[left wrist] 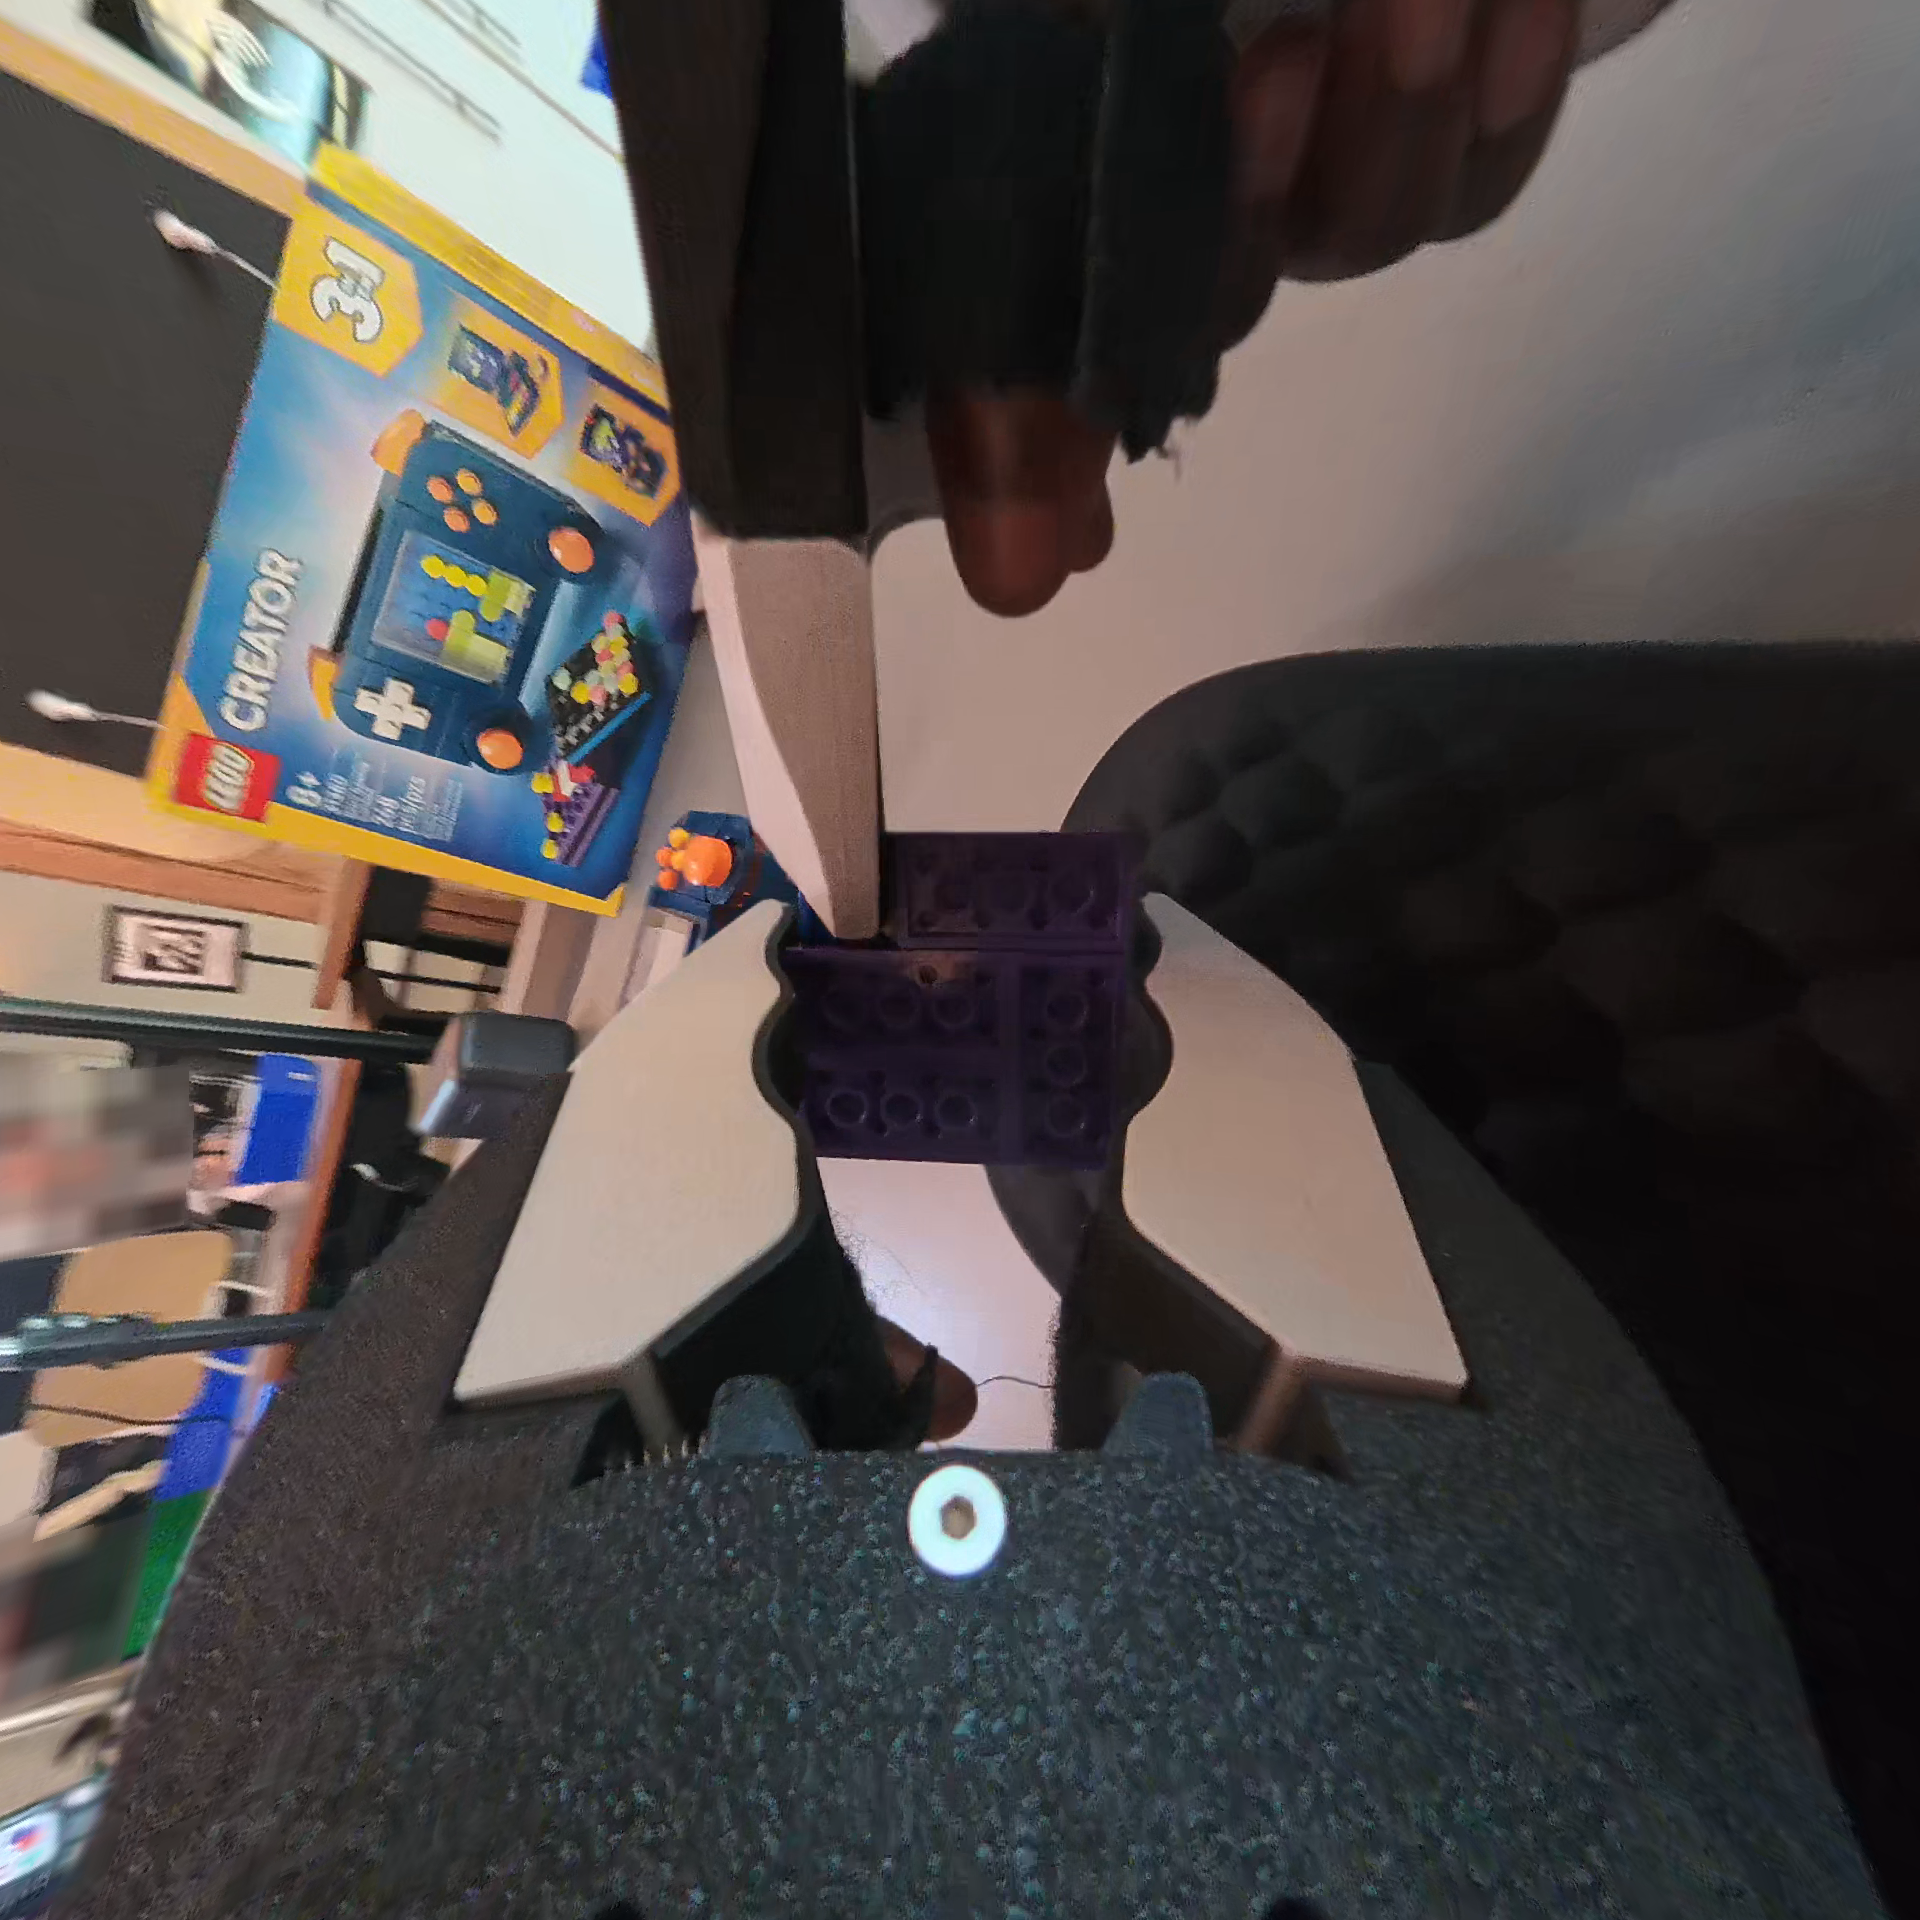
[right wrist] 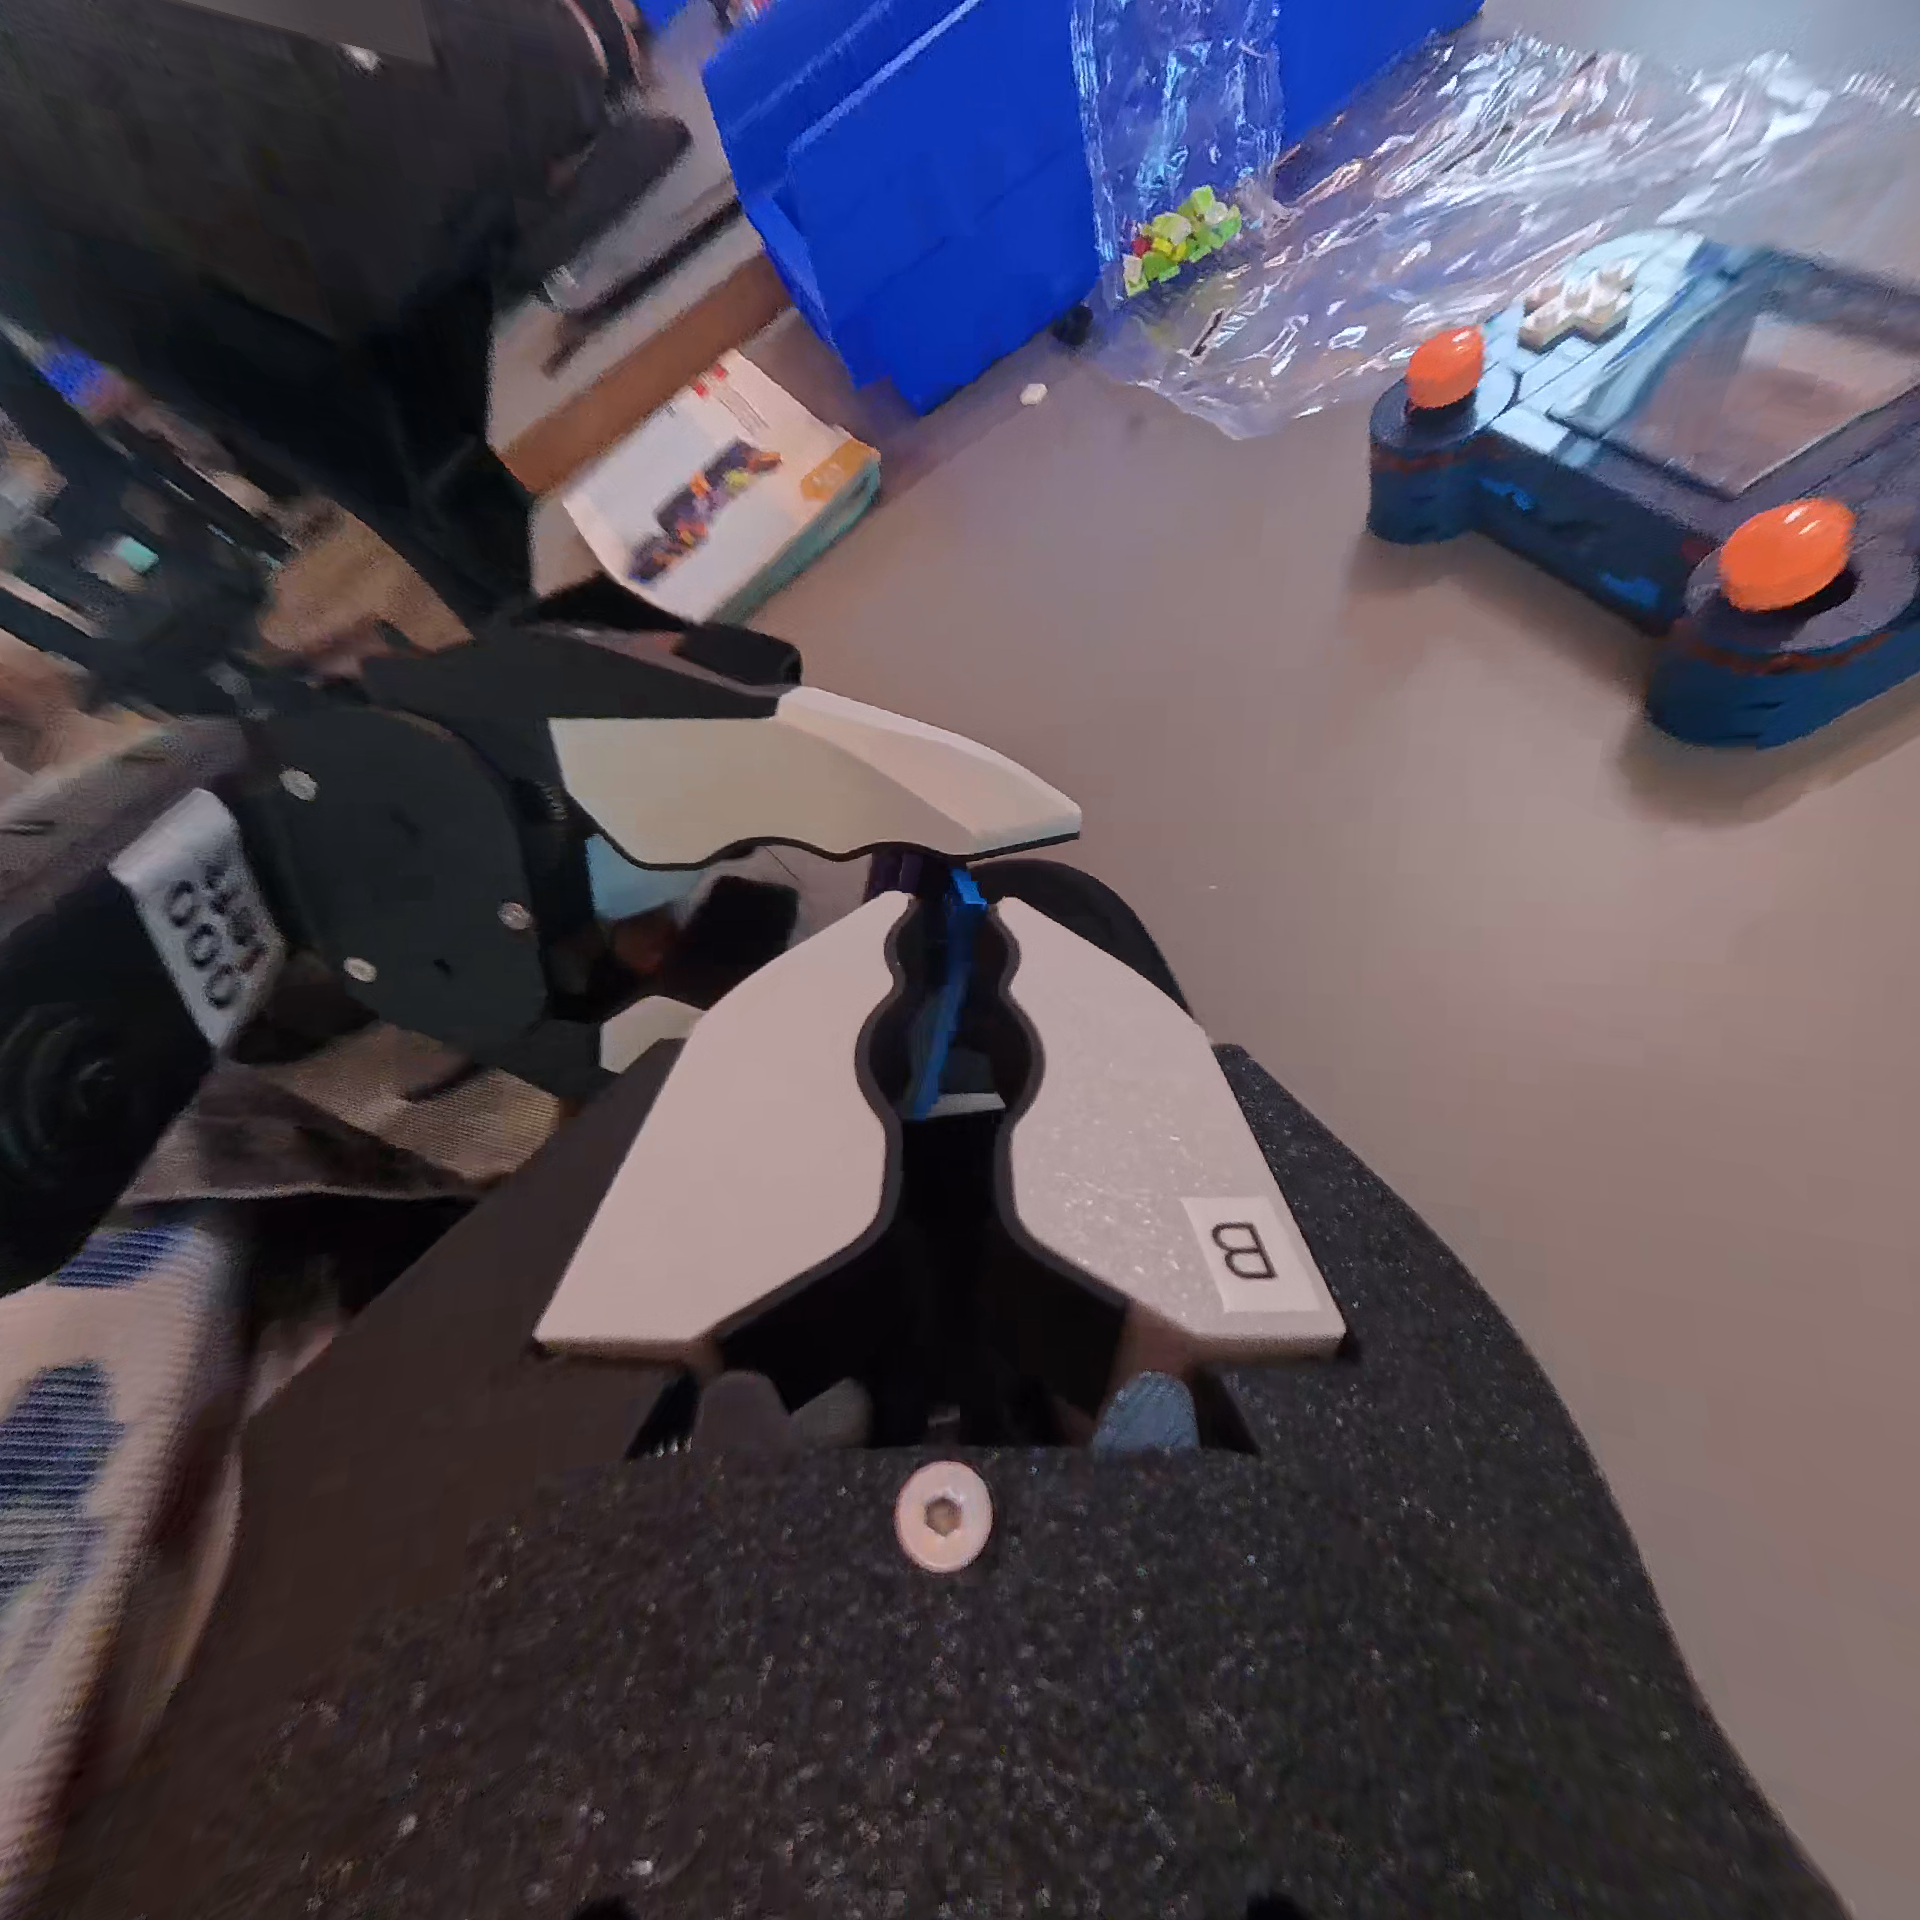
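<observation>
Here, my left gripper [left wrist: 961, 1039] has its jaws closed on a purple brick block [left wrist: 961, 1023], which fills the gap between the tips, its studded underside turned toward the camera. The block looks roughly square, so I cannot give it a clear long axis; its flat face lies across the jaws, which I judge keeps it steady and leaves its upper edge open. Coming down from above the left jaws, one white finger [left wrist: 821, 748] of the other gripper touches the block's upper left corner, where a sliver of blue shows. In the right wrist view, my right gripper [right wrist: 951, 997] has its jaws narrow, pinching a thin blue piece [right wrist: 951, 987] on edge. The piece's long axis runs along the jaws, pointing forward out of the tips toward the purple block, which peeks out just past them under the left gripper's white finger [right wrist: 831, 779]. I judge the edge-on hold lets the piece meet the block end first. Well beyond the right jaws, to the right, sit a dark blue brick-built console [right wrist: 1683, 488], a clear plastic bag [right wrist: 1403, 218], a blue bin [right wrist: 914, 187] and a booklet [right wrist: 717, 488]. Left of the left jaws stands the printed set box [left wrist: 416, 561].
</observation>
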The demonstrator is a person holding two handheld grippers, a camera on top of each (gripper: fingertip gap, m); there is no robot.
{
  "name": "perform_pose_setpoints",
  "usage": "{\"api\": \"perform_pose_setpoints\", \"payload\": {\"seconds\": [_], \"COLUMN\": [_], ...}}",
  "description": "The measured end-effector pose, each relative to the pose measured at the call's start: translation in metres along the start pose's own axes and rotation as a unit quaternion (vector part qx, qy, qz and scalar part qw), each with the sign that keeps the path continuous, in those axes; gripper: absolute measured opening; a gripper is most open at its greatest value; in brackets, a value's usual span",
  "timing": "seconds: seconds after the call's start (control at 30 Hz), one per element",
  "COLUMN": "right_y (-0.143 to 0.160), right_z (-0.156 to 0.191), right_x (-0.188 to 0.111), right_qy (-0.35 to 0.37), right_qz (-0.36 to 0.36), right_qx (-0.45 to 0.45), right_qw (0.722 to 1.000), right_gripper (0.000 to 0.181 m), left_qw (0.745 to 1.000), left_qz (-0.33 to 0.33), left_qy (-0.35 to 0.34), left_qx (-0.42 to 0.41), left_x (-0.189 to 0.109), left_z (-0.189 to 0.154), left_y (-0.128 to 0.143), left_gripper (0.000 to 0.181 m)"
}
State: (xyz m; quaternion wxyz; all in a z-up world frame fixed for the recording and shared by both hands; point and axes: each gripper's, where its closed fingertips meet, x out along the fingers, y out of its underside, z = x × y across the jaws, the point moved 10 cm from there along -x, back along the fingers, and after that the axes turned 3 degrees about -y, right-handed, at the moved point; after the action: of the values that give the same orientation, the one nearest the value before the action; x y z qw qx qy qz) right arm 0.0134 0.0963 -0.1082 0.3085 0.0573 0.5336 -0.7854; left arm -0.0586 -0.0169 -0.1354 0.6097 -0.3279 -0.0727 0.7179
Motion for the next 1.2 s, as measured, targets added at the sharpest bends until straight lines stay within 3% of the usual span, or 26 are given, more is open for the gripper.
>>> {"api": "perform_pose_setpoints", "payload": {"seconds": [0.1,0.13,0.17,0.2,0.23,0.27,0.3,0.33,0.37,0.5,0.63,0.7,0.77,0.87,1.0,1.2], "right_y": [0.008,0.013,0.024,0.036,0.033,0.03,0.032,0.037,0.04,0.039,0.037,0.036,0.033,0.03,0.035,0.033], "right_z": [-0.001,-0.007,-0.022,-0.029,-0.025,-0.023,-0.025,-0.028,-0.029,-0.032,-0.033,-0.033,-0.027,-0.012,-0.002,0.005], "right_x": [0.003,0.006,0.011,0.019,0.016,0.01,0.004,0.002,0.002,0.004,-0.003,-0.009,-0.015,-0.026,-0.031,-0.018], "right_qy": [0.016,0.069,0.206,0.257,0.204,0.132,0.126,0.149,0.148,0.118,0.089,0.076,0.036,-0.082,-0.209,-0.213], "right_qz": [-0.011,0.004,0.066,0.104,0.047,-0.001,-0.02,0.007,0.025,0.013,-0.03,-0.06,-0.11,-0.187,-0.26,-0.25], "right_qx": [-0.022,-0.027,-0.097,-0.15,-0.097,-0.03,-0.011,-0.025,-0.02,0.015,0.026,0.017,0.003,-0.017,0.022,0.074], "right_qw": [1.0,0.997,0.971,0.949,0.973,0.991,0.992,0.988,0.988,0.993,0.995,0.995,0.993,0.979,0.942,0.942], "right_gripper": [0.012,0.012,0.0,0.004,0.0,0.0,0.0,0.0,0.0,0.0,0.0,0.0,0.014,0.023,0.045,0.074], "left_qw": [1.0,0.998,0.99,0.984,0.978,0.988,0.996,0.987,0.981,0.981,0.966,0.973,0.977,0.972,0.95,0.939], "left_qz": [-0.011,-0.046,-0.137,-0.165,-0.159,-0.129,-0.076,-0.064,-0.062,-0.036,-0.07,-0.071,-0.108,-0.179,-0.255,-0.293], "left_qy": [-0.02,-0.034,-0.034,-0.041,-0.095,-0.078,0.007,0.054,0.054,0.051,0.049,0.029,-0.009,-0.071,-0.082,-0.085], "left_qx": [0.011,0.017,0.024,0.045,0.096,0.046,-0.054,-0.135,-0.174,-0.182,-0.243,-0.22,-0.183,-0.136,-0.159,-0.159], "left_x": [-0.002,-0.007,-0.021,-0.031,-0.035,-0.031,-0.02,-0.016,-0.015,-0.014,-0.013,-0.014,-0.021,-0.034,-0.045,-0.05], "left_z": [-0.008,-0.011,-0.021,-0.031,-0.03,-0.019,-0.007,0.003,0.011,0.013,0.017,0.019,0.02,0.019,0.018,0.016], "left_y": [0.001,-0.004,-0.023,-0.043,-0.047,-0.035,-0.015,0.003,0.015,0.029,0.034,0.033,0.027,0.016,0.007,-0.003], "left_gripper": [0.057,0.052,0.015,0.014,0.015,0.015,0.016,0.016,0.016,0.016,0.016,0.016,0.016,0.016,0.016,0.016]}}
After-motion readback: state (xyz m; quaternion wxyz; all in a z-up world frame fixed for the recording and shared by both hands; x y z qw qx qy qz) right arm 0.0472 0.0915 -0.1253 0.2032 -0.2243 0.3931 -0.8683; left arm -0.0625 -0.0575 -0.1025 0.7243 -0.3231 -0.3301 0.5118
